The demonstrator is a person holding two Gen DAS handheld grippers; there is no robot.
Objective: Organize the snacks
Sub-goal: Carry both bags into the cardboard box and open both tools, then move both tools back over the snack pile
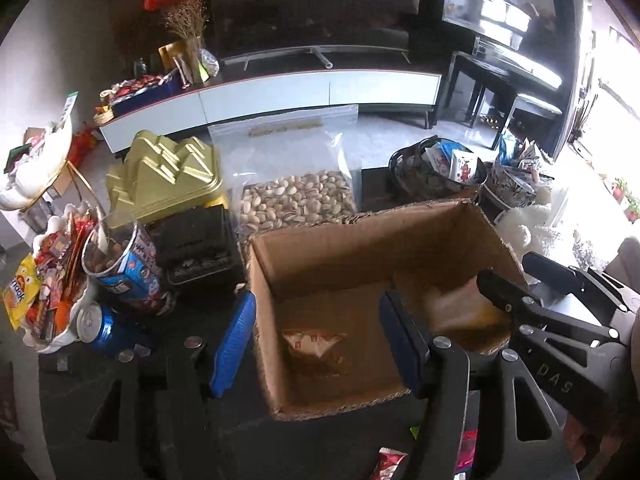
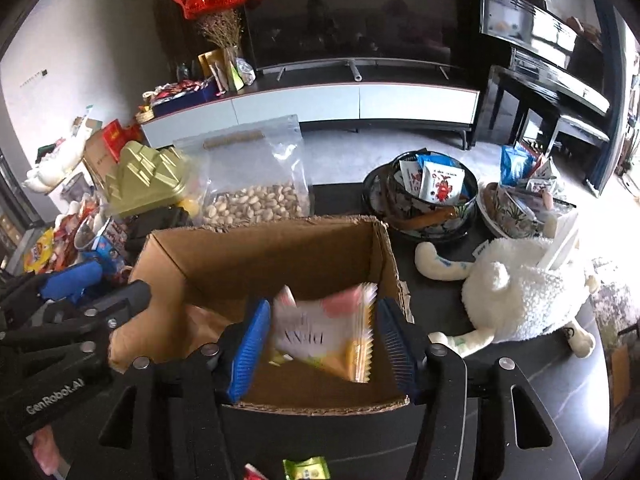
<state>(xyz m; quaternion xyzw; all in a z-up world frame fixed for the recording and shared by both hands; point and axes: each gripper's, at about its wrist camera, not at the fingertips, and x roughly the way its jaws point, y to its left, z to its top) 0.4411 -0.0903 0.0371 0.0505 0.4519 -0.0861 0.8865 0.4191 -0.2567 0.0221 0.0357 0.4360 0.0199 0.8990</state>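
An open cardboard box (image 1: 360, 240) (image 2: 256, 248) stands on the dark table. My left gripper (image 1: 316, 344) is open and straddles the box's left wall, one blue pad (image 1: 234, 344) outside and the other over the inside. Below it a pale snack packet (image 1: 316, 346) lies flat on the box floor, untouched. My right gripper (image 2: 322, 346) hangs over the box's near right part. A blurred white, pink and yellow packet (image 2: 324, 328) sits between its blue pads (image 2: 246, 348) with slim gaps on both sides, so this gripper reads as open.
Behind the box stand a clear bag of pistachios (image 1: 296, 196), a gold tin (image 1: 168, 176), a jar of nuts (image 1: 120, 256) and a blue can (image 1: 100, 326). Two patterned bowls of packets (image 2: 424, 196) and a white plush toy (image 2: 520, 292) lie right. Loose packets (image 2: 306, 468) lie near the front edge.
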